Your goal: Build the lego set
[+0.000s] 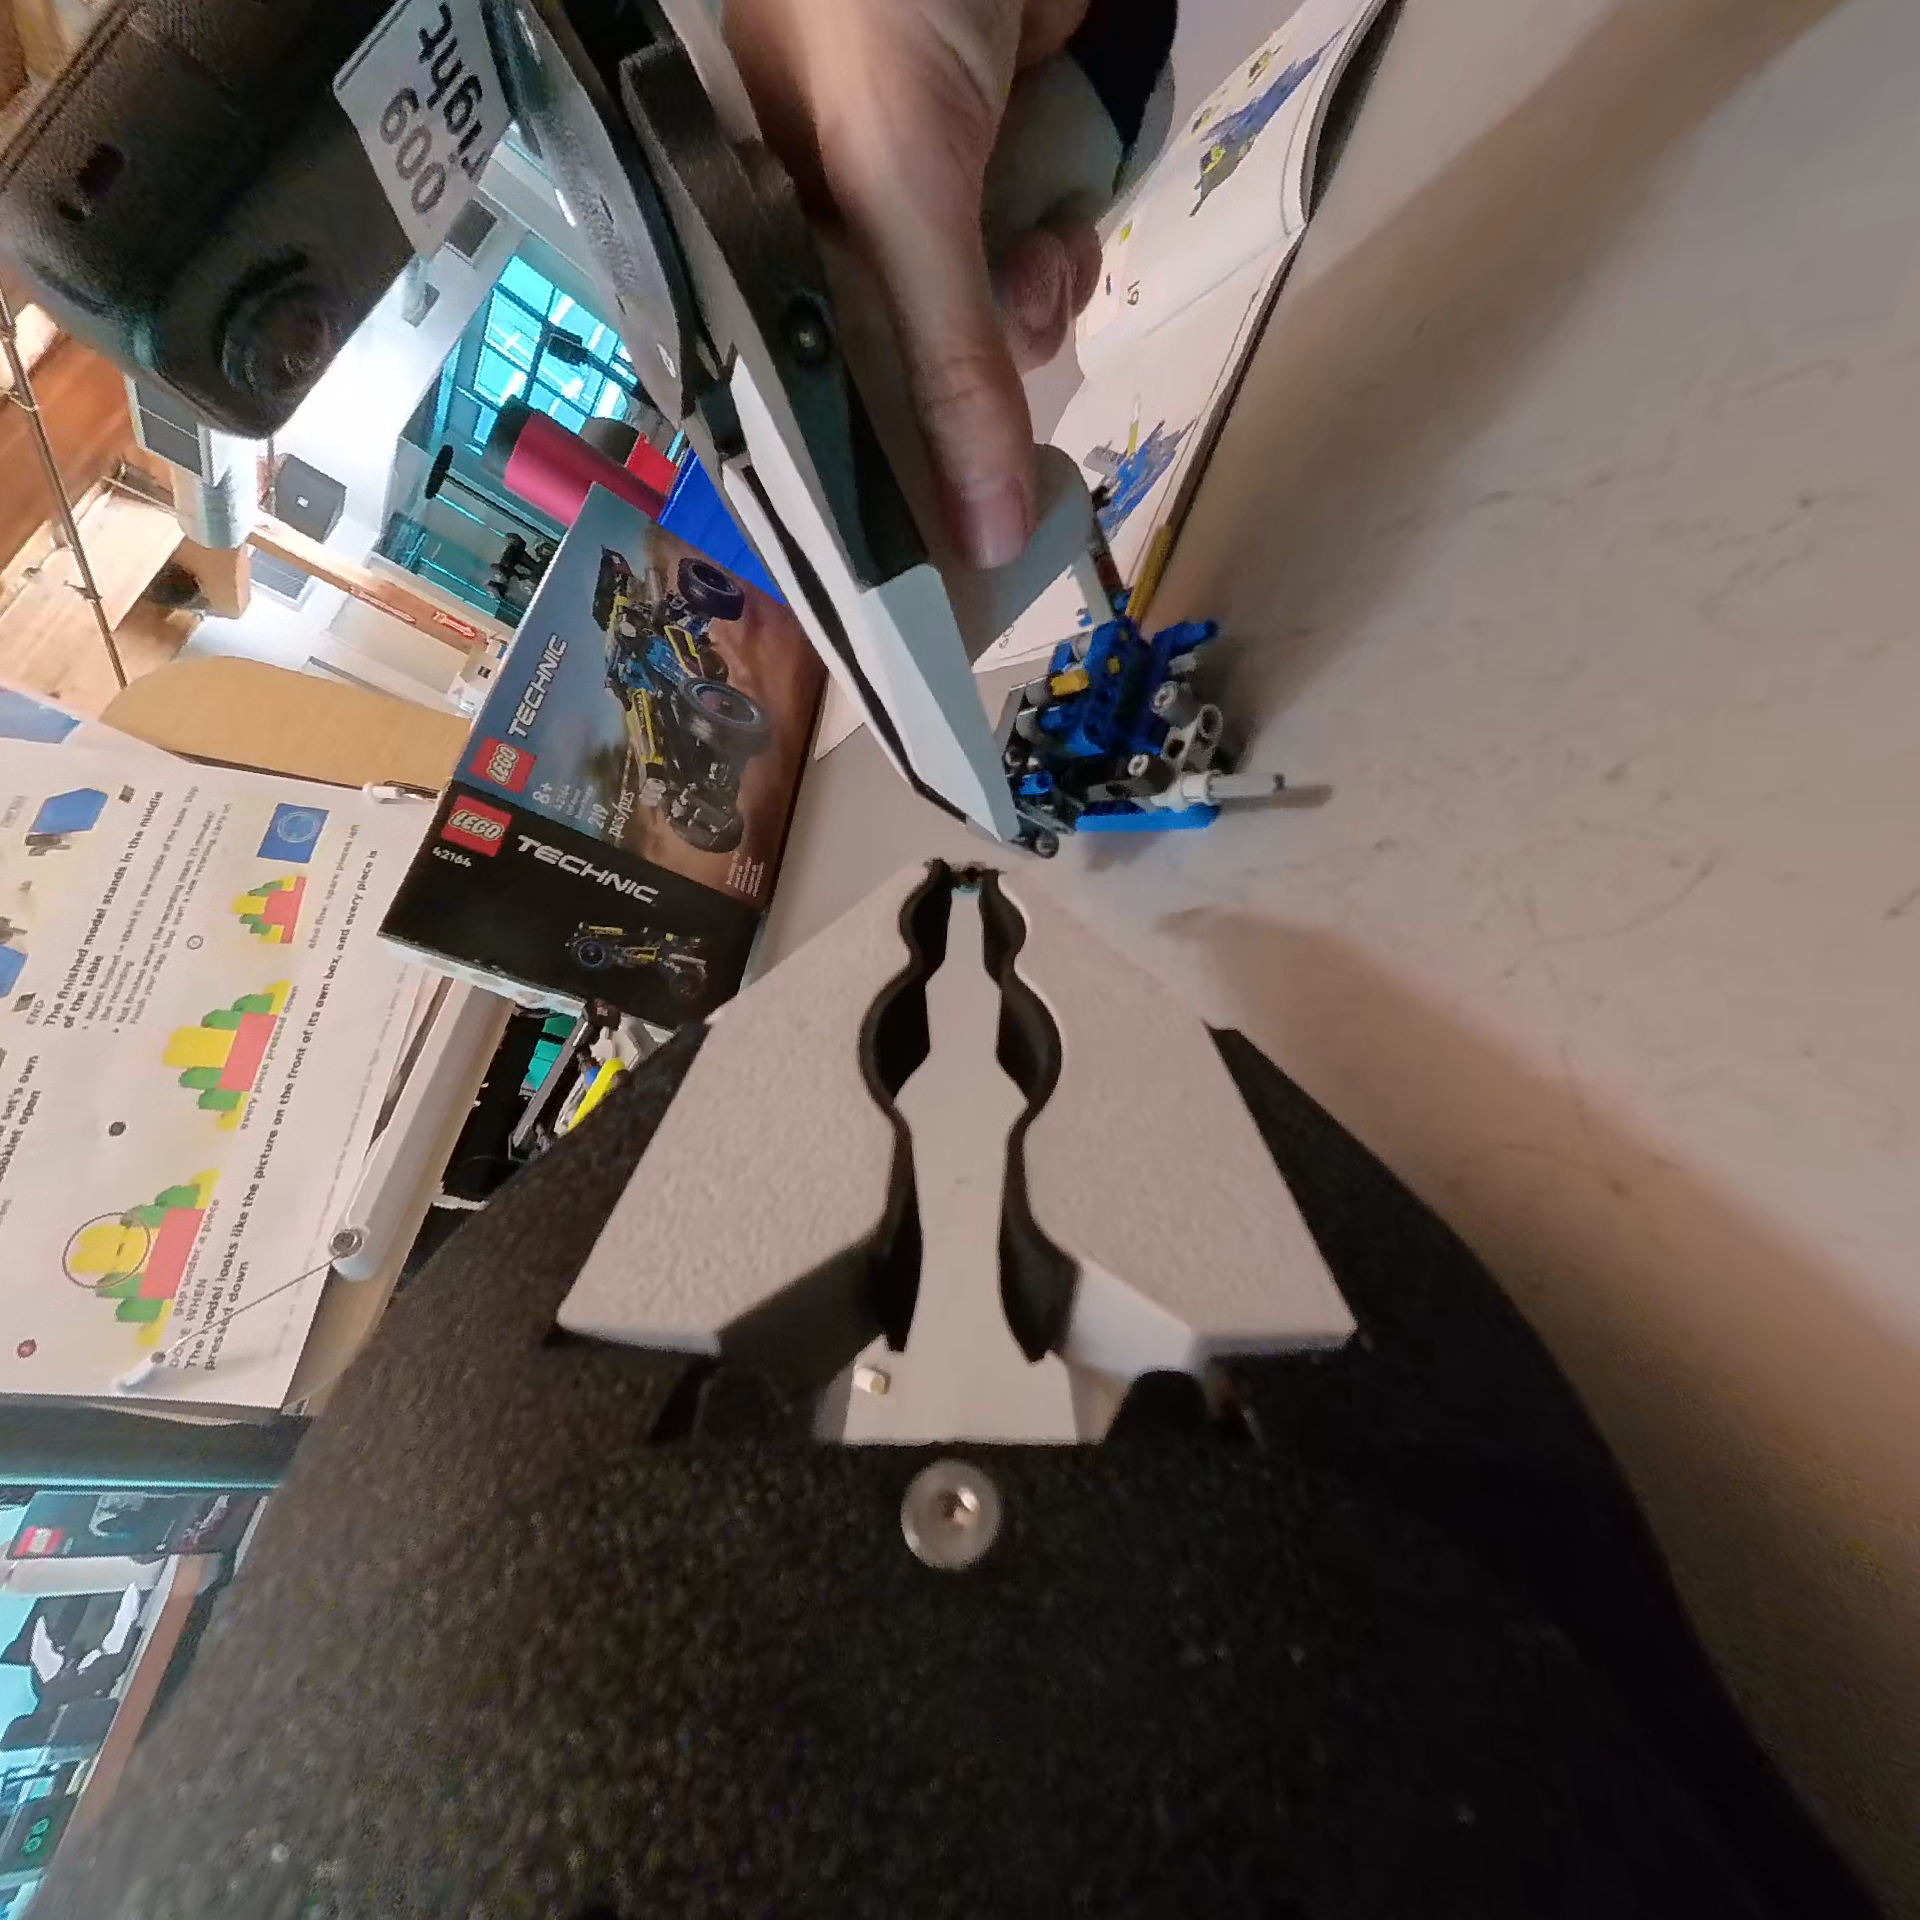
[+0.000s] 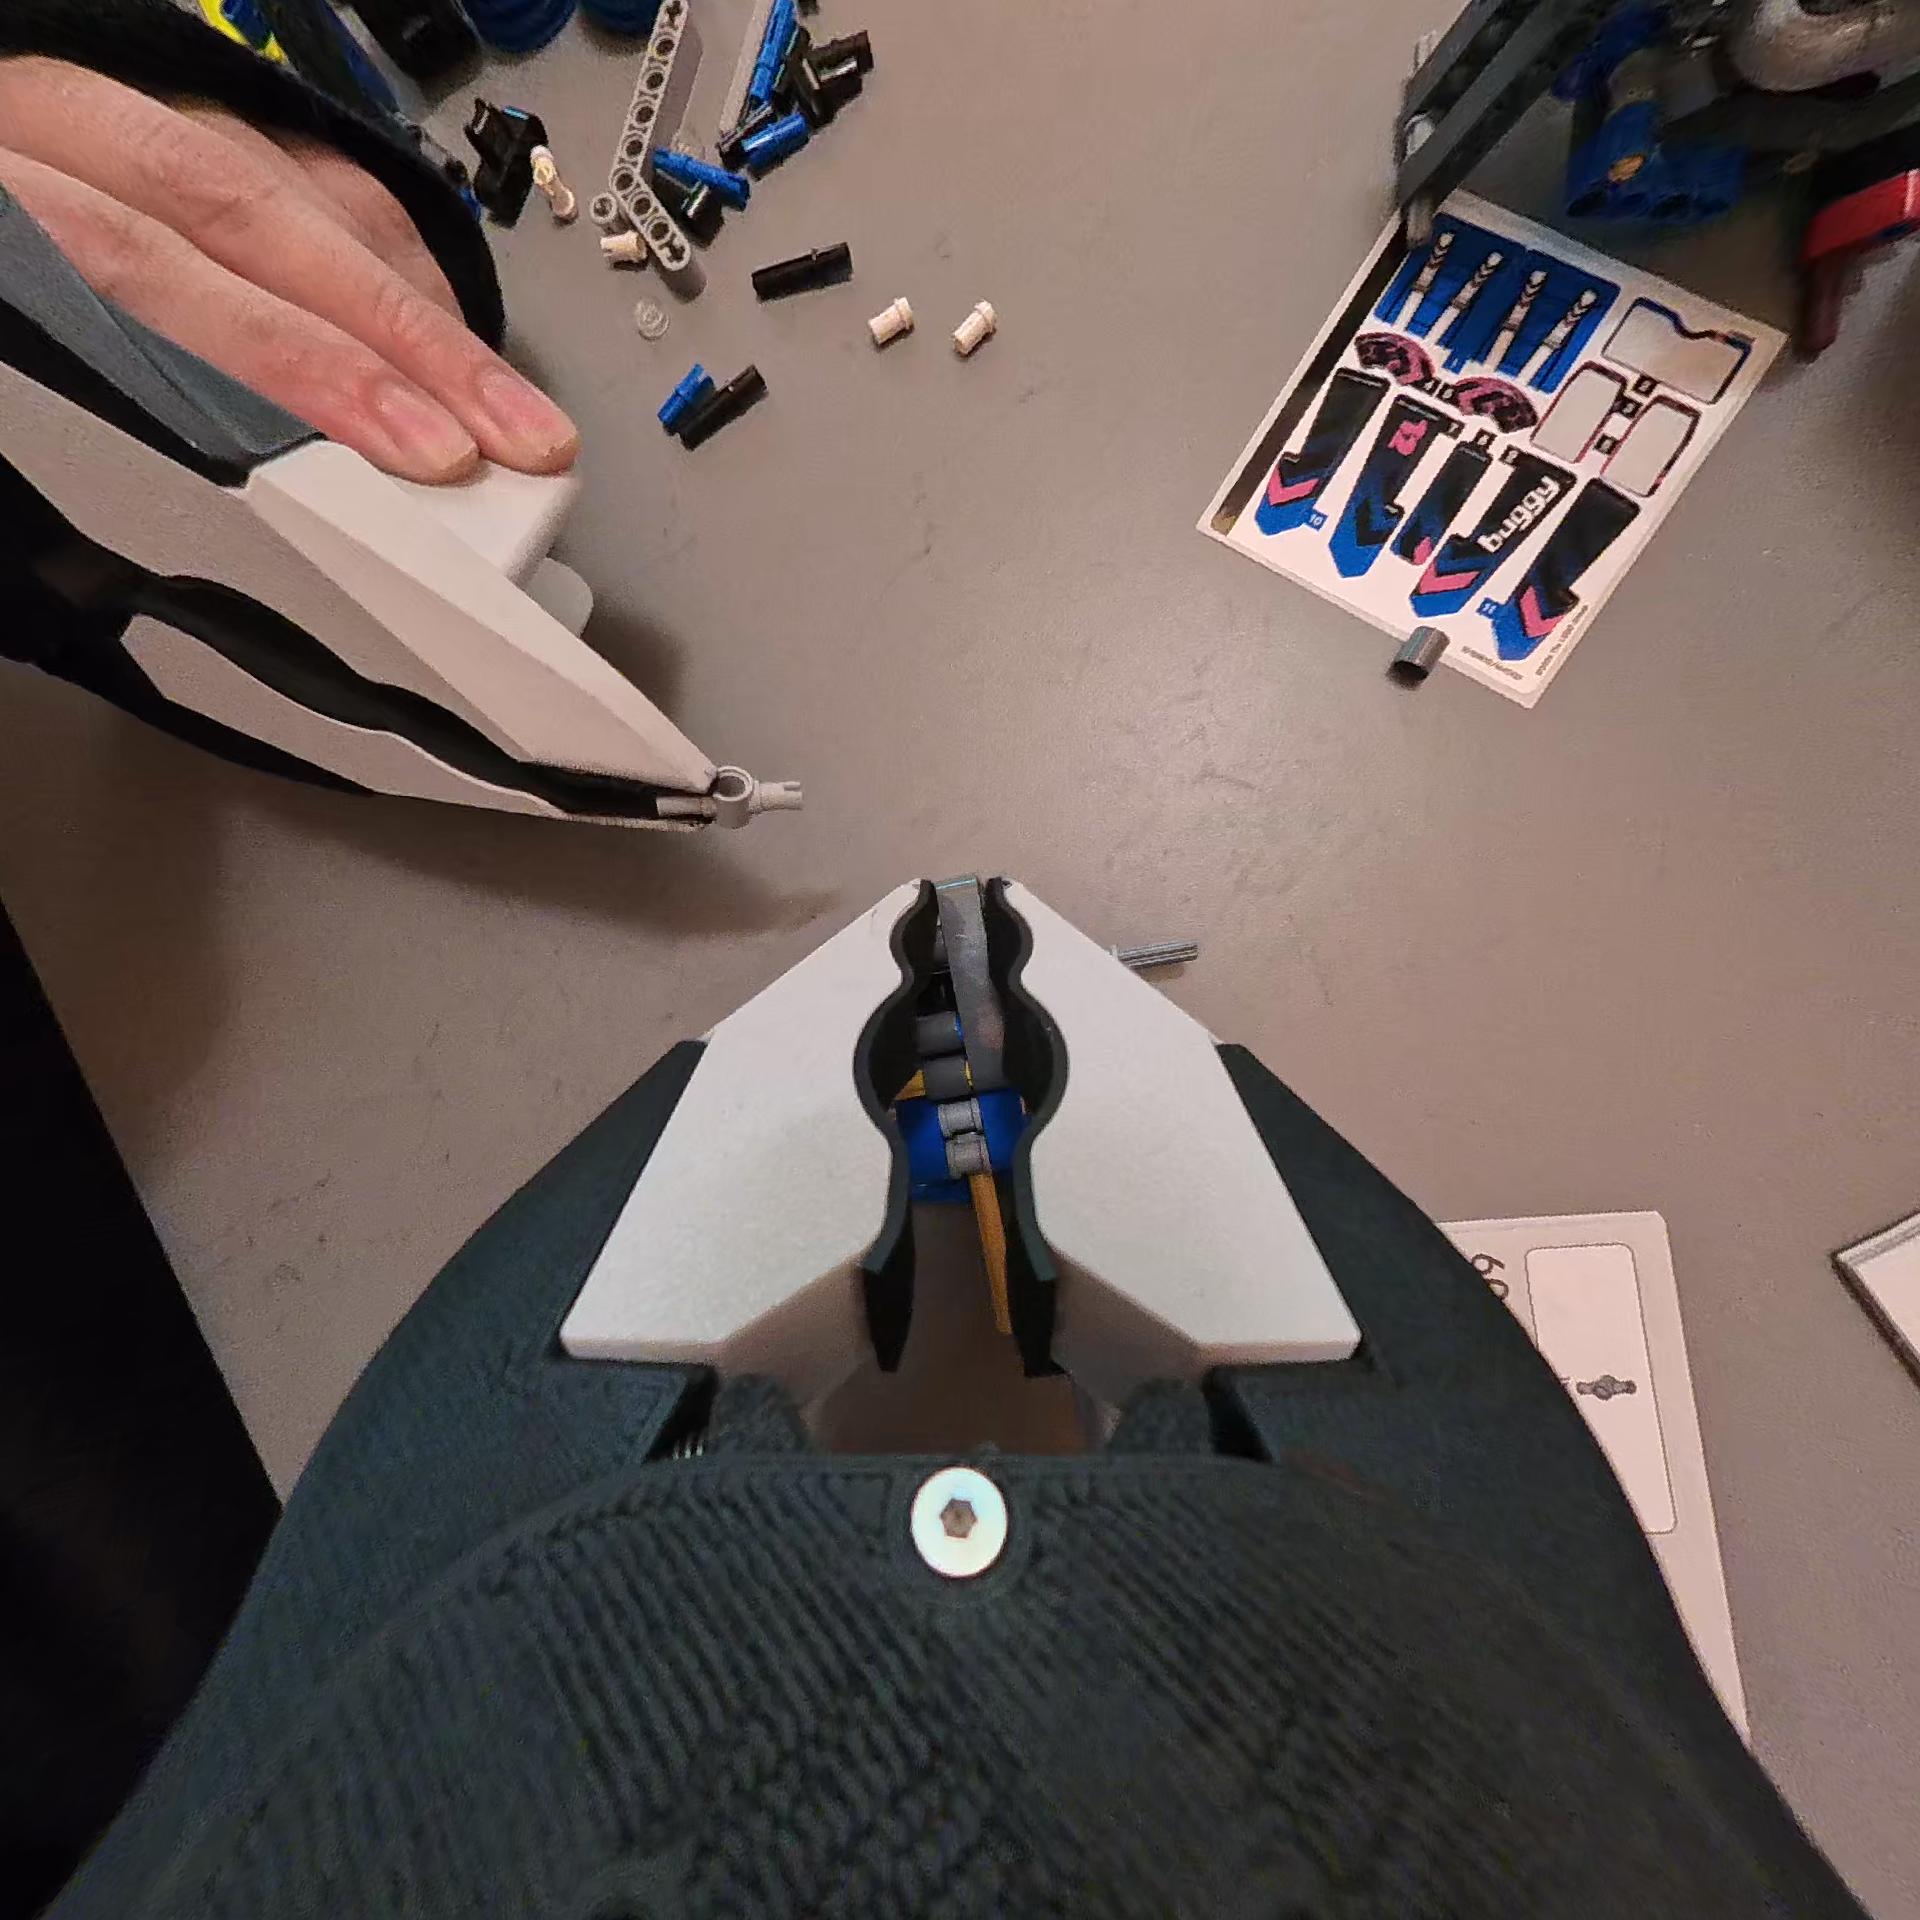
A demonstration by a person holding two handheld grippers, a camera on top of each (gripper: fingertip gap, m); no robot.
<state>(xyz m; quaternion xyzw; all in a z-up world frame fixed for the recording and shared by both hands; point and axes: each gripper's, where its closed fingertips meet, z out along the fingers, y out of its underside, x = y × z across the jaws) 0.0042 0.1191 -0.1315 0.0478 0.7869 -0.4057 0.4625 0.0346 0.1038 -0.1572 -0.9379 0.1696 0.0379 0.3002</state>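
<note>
Clearly the build is only partway: the right claw [image 2: 961,894] is clamped on a small blue-and-grey sub-assembly [image 1: 1127,727], while the left claw [image 2: 717,800] pinches a light grey pin connector [image 2: 750,798] just at ten o'clock of it, apparently the next piece to go on. Loose pins and a grey beam [image 2: 649,135] lie scattered on the worktop [image 2: 1039,623] toward eleven o'clock, the sticker sheet [image 2: 1496,457] at one o'clock looks mostly unused, and a larger built section [image 2: 1662,114] sits beyond it, so I judge much assembly remains.
</note>
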